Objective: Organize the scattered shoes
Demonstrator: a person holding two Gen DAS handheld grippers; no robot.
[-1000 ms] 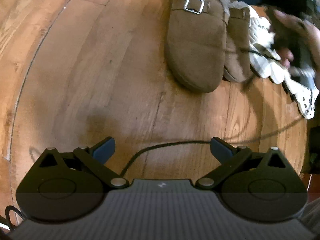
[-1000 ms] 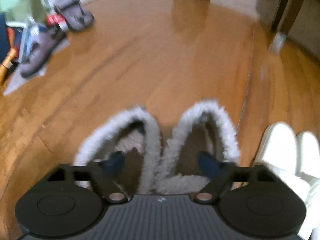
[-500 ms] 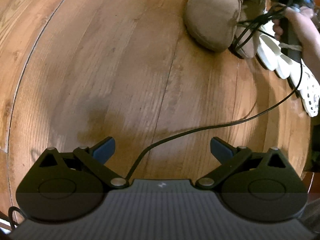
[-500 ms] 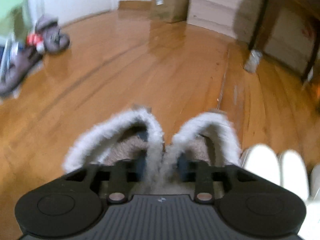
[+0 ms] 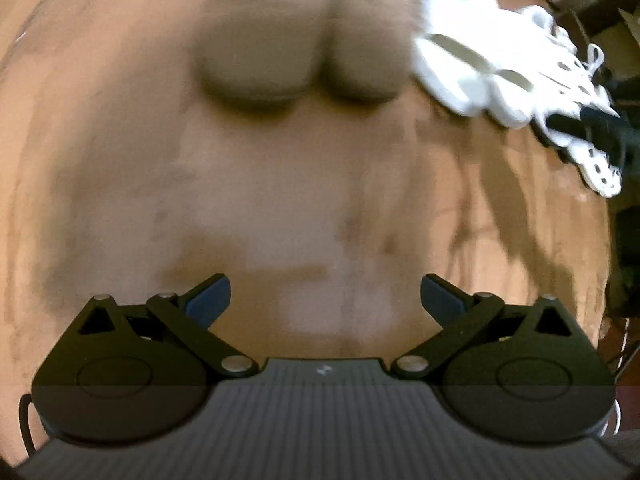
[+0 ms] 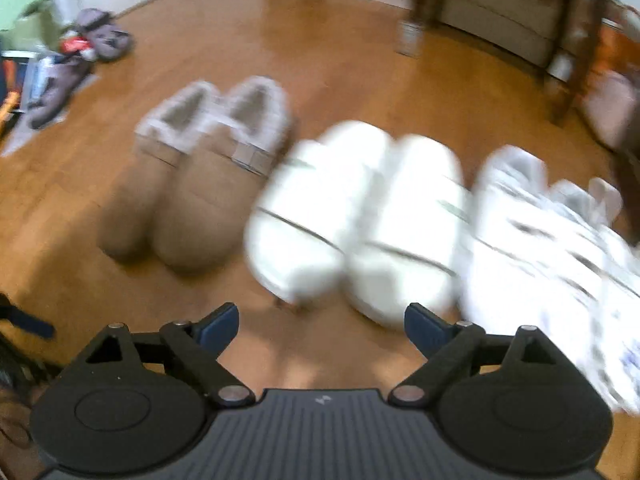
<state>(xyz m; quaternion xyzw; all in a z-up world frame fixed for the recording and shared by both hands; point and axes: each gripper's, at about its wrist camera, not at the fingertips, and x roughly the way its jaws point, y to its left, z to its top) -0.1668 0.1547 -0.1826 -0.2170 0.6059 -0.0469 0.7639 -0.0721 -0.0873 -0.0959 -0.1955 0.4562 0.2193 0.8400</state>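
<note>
Grey shoes (image 6: 102,36): right view only.

Two brown furry slippers (image 6: 192,200) sit side by side on the left. Two white shoes (image 6: 352,220) are next, then white patterned shoes (image 6: 552,248) far right.
</note>
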